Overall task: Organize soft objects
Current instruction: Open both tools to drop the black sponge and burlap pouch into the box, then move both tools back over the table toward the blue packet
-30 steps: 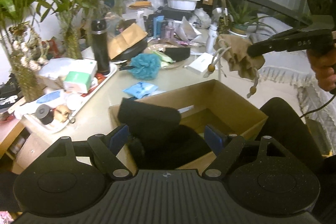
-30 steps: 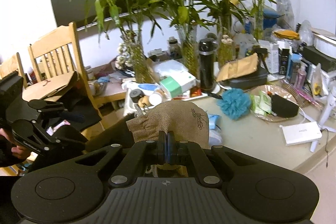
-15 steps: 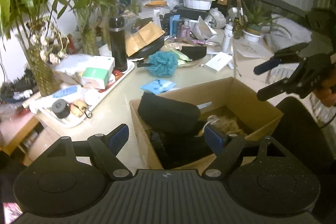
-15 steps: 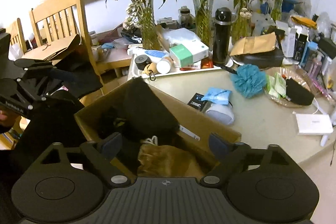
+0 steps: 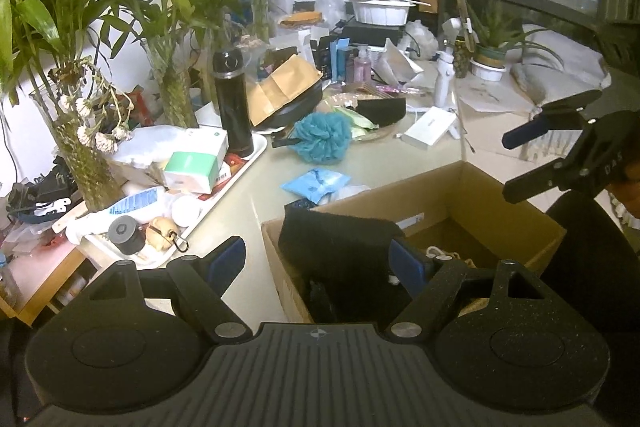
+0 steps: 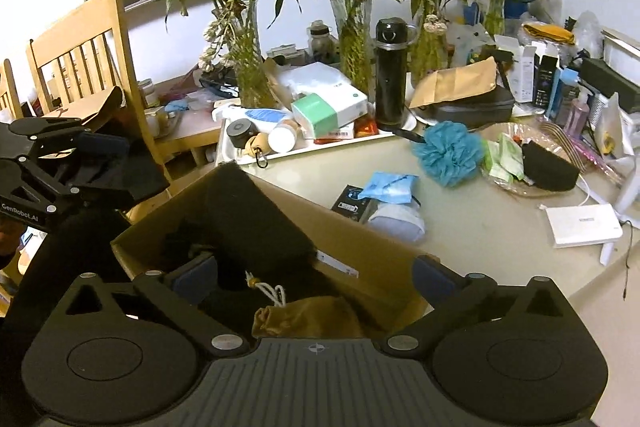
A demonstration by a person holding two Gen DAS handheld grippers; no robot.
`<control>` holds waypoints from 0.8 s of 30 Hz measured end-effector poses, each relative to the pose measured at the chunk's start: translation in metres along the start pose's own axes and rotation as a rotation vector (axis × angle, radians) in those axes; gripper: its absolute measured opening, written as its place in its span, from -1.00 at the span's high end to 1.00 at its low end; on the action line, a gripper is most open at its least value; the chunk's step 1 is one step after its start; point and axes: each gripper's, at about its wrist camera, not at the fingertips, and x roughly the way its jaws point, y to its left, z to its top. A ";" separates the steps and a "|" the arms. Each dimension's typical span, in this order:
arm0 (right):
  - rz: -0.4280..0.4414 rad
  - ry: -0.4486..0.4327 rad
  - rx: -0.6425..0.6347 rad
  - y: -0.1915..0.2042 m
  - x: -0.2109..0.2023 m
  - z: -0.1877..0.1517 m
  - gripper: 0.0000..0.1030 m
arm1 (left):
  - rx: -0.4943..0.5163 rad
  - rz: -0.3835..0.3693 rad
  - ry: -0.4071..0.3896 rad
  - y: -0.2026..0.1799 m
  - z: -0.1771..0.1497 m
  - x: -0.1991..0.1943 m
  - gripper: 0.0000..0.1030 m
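Cluttered with vases of bamboo, a black flask (image 6: pixel 390 75) and a white tray (image 6: pixel 280 153) of small items, the pale surface (image 6: pixel 472 227) carries a cardboard box (image 6: pixel 360 247) at its near edge. Inside the box a brown drawstring pouch (image 6: pixel 308 319) lies loose with its white cord showing, beside a black felt piece (image 6: pixel 252 219) that leans up over the box's far-left corner. The right gripper (image 6: pixel 314 273) hovers over the box; its jaws have just been opening and now stand wide, with the pouch below them and neither pad touching it. The left gripper (image 5: pixel 318 263) is also spread fairly wide at the box's left end, the black felt piece lying between its blue pads without any clear contact. On the surface beyond the box rest a teal bath pouf (image 6: pixel 448 153), a light blue packet (image 6: pixel 390 183) and a white flat box (image 6: pixel 582 225). A wooden chair (image 6: pixel 92 47) stands to the left.
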 end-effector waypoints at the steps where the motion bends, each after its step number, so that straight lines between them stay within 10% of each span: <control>1: -0.002 -0.002 0.002 -0.001 0.000 0.000 -1.00 | -0.001 0.000 -0.001 0.000 0.001 0.001 -0.53; 24: -0.105 -0.159 0.070 -0.031 -0.018 0.066 -1.00 | -0.007 -0.013 -0.028 -0.005 0.058 0.031 -0.53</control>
